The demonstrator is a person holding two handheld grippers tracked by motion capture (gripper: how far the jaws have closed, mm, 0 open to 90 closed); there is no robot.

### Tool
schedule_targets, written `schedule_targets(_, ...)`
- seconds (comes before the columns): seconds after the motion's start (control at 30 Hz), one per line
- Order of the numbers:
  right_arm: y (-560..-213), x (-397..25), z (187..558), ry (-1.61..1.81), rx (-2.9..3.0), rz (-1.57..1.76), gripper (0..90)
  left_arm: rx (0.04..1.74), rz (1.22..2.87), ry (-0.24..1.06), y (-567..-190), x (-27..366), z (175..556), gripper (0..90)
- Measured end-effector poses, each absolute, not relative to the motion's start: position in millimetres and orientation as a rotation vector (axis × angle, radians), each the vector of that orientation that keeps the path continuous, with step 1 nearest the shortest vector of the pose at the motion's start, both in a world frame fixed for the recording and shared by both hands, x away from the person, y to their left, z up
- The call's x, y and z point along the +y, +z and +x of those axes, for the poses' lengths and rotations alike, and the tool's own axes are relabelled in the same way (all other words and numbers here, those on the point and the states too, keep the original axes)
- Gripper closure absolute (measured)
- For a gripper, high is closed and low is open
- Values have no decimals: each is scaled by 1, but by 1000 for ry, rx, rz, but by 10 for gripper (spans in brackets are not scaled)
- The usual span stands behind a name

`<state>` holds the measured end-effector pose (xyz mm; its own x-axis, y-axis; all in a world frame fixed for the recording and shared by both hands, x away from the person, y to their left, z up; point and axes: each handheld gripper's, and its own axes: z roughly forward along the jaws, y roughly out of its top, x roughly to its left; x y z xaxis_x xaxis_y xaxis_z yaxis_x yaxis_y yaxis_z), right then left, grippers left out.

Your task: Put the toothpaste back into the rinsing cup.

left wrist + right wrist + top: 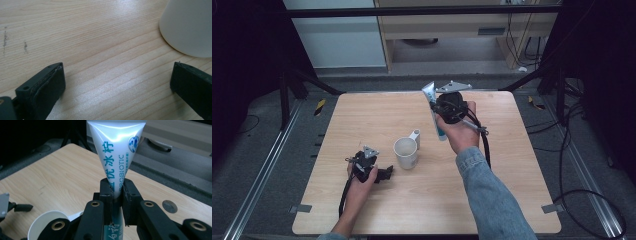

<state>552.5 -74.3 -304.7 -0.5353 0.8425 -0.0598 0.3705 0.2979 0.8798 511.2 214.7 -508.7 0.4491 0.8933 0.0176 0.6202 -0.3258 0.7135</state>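
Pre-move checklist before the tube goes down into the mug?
1. Grip on tube: right gripper clamps it mid-body, ok.
2. Tube orientation: flat crimped end up, lower end toward the table, ok.
3. Mug upright, mouth open: ok.
4. Tube over mug: held up beside it, toward the far side, not ok.
5. Left gripper: open, resting on the table near the mug, not touching it, ok.
6. Mug contents: cannot tell.

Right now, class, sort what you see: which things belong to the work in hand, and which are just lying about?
In the job:
- toothpaste tube, clamped in the right gripper, held up above the table
- white mug, standing beside the open left gripper

Just lying about:
- cabinet behind the table
- cables on the floor
- yellow-and-black tape pieces on the floor
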Motion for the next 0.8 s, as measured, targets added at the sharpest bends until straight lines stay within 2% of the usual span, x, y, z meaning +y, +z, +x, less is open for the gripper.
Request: schedule_targets(0.8, -295, -44, 546, 1315, 1953, 1057, 800, 1260, 2063, 552, -509, 215, 512, 0)
